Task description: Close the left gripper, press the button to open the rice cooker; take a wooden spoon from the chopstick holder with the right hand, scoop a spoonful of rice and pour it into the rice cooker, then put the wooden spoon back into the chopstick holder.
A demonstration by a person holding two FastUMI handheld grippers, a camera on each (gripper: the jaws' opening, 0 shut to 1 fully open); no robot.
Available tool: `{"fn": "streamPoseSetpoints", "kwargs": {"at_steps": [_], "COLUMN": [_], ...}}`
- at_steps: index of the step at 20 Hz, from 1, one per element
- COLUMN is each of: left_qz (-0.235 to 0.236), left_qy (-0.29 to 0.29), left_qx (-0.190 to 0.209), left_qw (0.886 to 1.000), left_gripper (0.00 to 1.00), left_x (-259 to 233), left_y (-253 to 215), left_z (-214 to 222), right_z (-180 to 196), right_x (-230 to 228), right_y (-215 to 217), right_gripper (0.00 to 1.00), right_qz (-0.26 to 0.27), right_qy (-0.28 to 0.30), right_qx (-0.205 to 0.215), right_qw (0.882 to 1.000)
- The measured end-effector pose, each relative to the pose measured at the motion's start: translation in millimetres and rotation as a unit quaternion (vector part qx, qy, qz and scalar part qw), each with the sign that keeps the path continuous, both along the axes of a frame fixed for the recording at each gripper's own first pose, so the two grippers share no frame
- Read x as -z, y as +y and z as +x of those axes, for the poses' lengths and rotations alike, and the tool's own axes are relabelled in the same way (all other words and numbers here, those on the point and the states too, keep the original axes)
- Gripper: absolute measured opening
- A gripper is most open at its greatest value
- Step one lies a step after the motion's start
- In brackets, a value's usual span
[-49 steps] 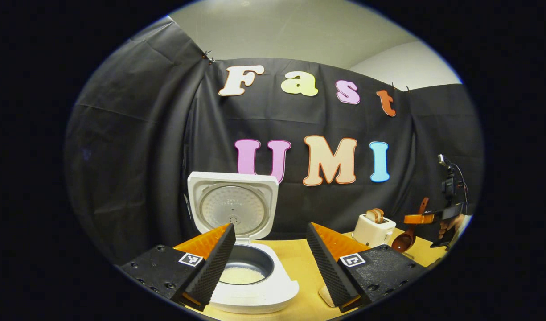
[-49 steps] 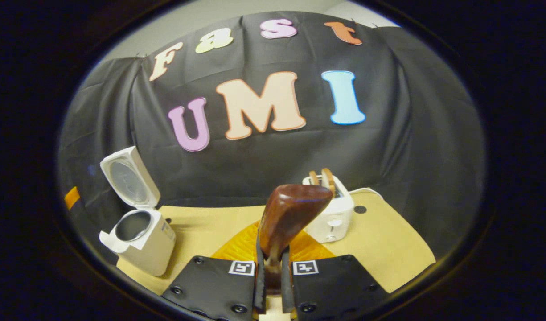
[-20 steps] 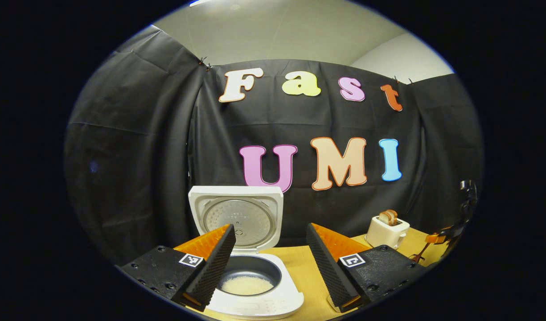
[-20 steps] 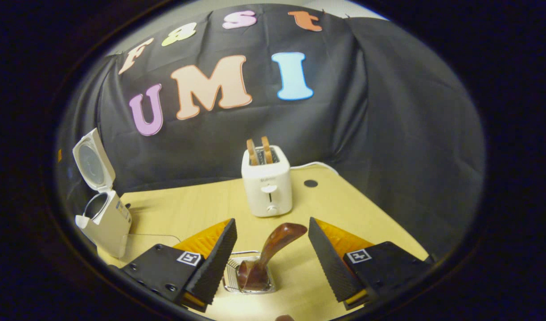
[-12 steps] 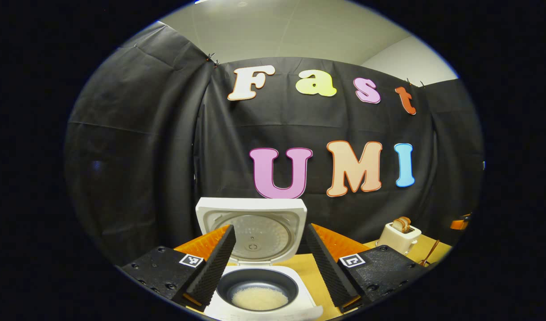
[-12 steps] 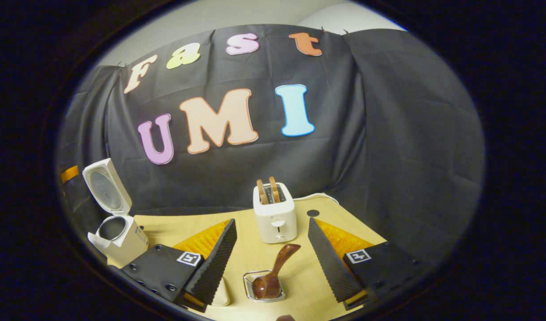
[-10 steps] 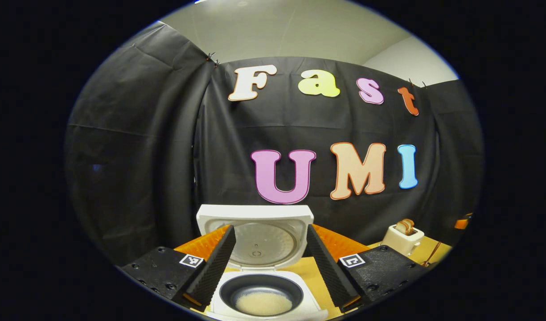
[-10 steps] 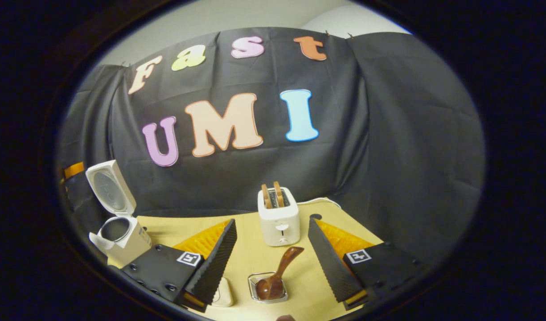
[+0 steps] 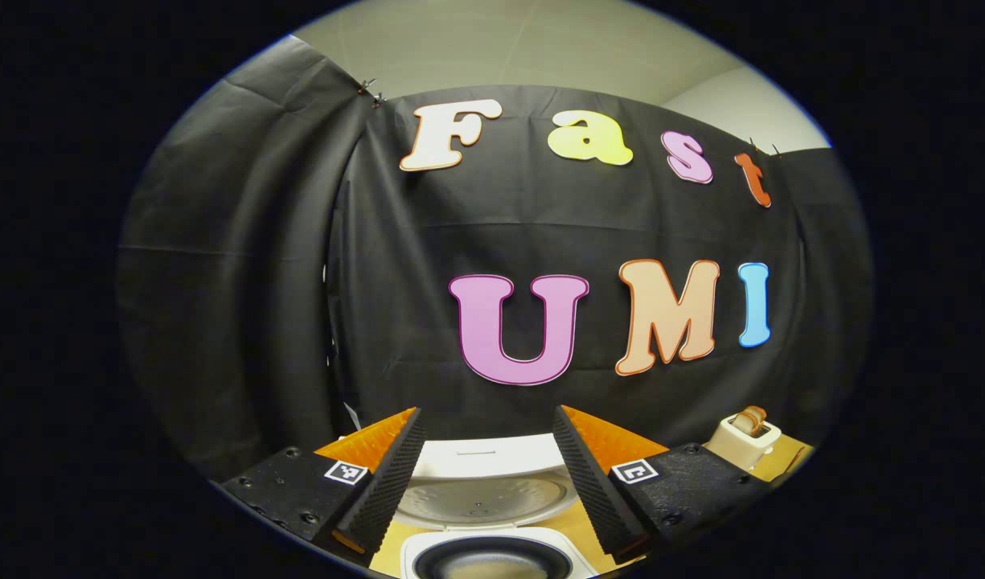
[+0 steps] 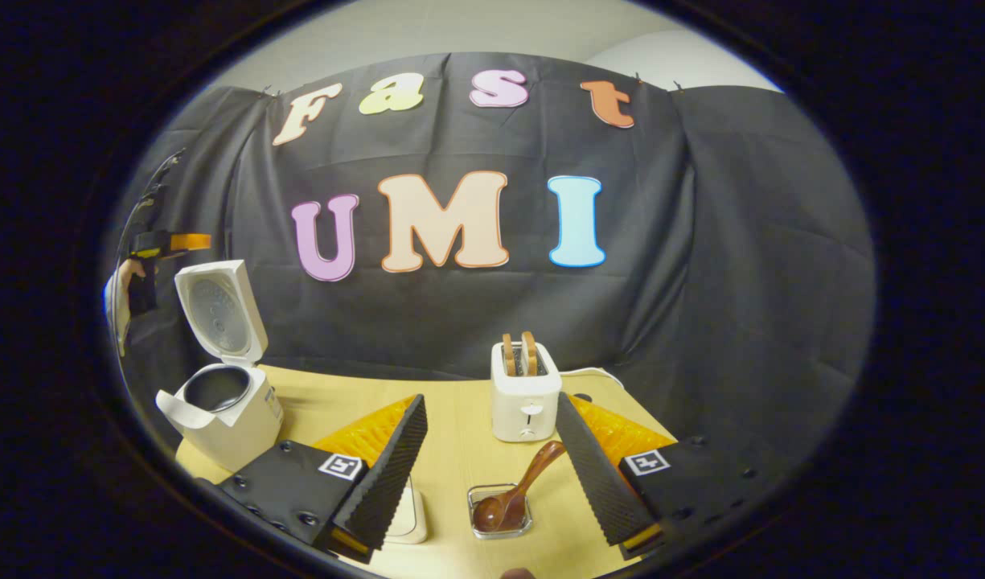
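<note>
The white rice cooker [image 10: 223, 414] stands at the table's left with its lid [image 10: 219, 310] up. In the left gripper view the lid [image 9: 484, 482] and the dark pot [image 9: 484, 560] lie just below my open left gripper [image 9: 486, 414], which holds nothing. The right gripper view shows that left gripper [image 10: 166, 241] and a hand [image 10: 118, 297] high beside the raised lid. The wooden spoon [image 10: 518, 492] leans bowl-down in the small wire chopstick holder [image 10: 500, 523]. My right gripper [image 10: 490, 398] hangs open above and behind the holder, its fingers apart from the spoon.
A white toaster [image 10: 524, 394] with two slices of bread stands behind the holder; it also appears far right as the toaster [image 9: 745, 434]. A pale square dish [image 10: 408, 519] sits left of the holder, half hidden by my finger. The wooden table [image 10: 460, 426] ends near the black cloth.
My right gripper set the spoon in the holder, opened and drew back upward. My left gripper moved in over the cooker, so the lid now sits low between its fingers.
</note>
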State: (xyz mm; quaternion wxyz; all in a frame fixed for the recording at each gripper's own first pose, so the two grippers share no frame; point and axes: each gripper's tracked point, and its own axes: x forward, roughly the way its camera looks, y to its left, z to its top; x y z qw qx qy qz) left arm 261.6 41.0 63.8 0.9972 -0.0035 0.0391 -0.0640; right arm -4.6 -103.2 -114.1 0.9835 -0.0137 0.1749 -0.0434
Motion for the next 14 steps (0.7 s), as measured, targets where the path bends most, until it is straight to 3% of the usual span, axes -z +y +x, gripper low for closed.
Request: {"fn": "streamPoseSetpoints", "kwargs": {"at_steps": [6, 14], "left_qz": [0.016, -0.013], "left_qy": [0.048, 0.050], "left_qx": [-0.012, -0.015], "left_qw": [0.999, 0.999], "left_gripper": [0.94, 0.95], "left_x": [37, 38], "left_y": [1, -1], "left_z": [39, 9], "right_z": [-6, 4], "right_x": [8, 5], "right_y": [12, 36], "right_gripper": [0.99, 0.99], "right_qz": [-0.007, 0.007], "right_qy": [0.012, 0.006], "right_qx": [-0.012, -0.042], "right_qw": [1.000, 0.999]}}
